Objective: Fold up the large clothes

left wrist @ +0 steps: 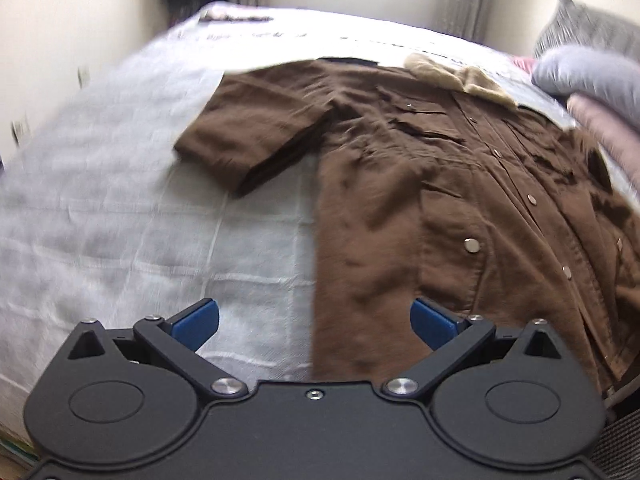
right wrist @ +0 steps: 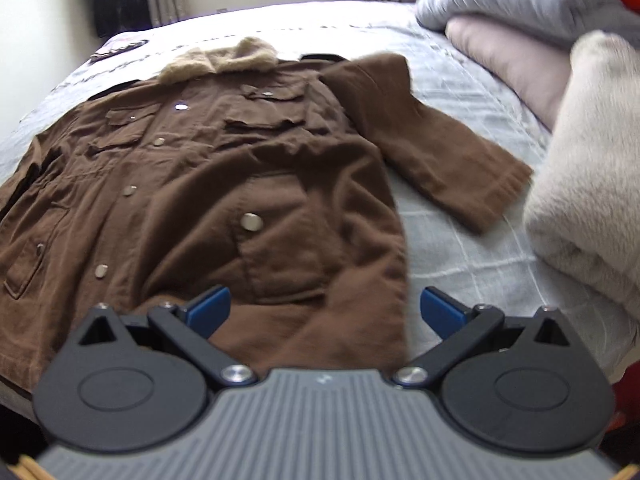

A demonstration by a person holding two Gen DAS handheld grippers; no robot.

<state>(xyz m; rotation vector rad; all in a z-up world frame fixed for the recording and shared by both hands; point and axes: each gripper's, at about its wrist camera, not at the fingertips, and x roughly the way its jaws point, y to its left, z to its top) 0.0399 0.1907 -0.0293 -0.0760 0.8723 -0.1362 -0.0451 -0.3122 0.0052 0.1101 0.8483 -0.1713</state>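
A large brown jacket [left wrist: 420, 184] with a tan fleece collar [left wrist: 456, 74] lies front up and spread flat on a bed. Its snap buttons are closed and both sleeves stick out sideways. My left gripper [left wrist: 315, 322] is open and hovers over the jacket's left hem edge, near the left sleeve [left wrist: 256, 128]. In the right wrist view the same jacket [right wrist: 208, 184] fills the middle, collar [right wrist: 218, 60] at the far end. My right gripper [right wrist: 325, 310] is open above the jacket's right hem edge, with the right sleeve [right wrist: 436, 140] ahead of it. Neither gripper holds cloth.
The bed is covered by a pale grey checked spread [left wrist: 120, 200]. Grey and pink pillows [right wrist: 516, 12] lie at the right, with a cream fluffy blanket [right wrist: 588, 168] close beside my right gripper. Walls and curtains stand beyond the bed's far end.
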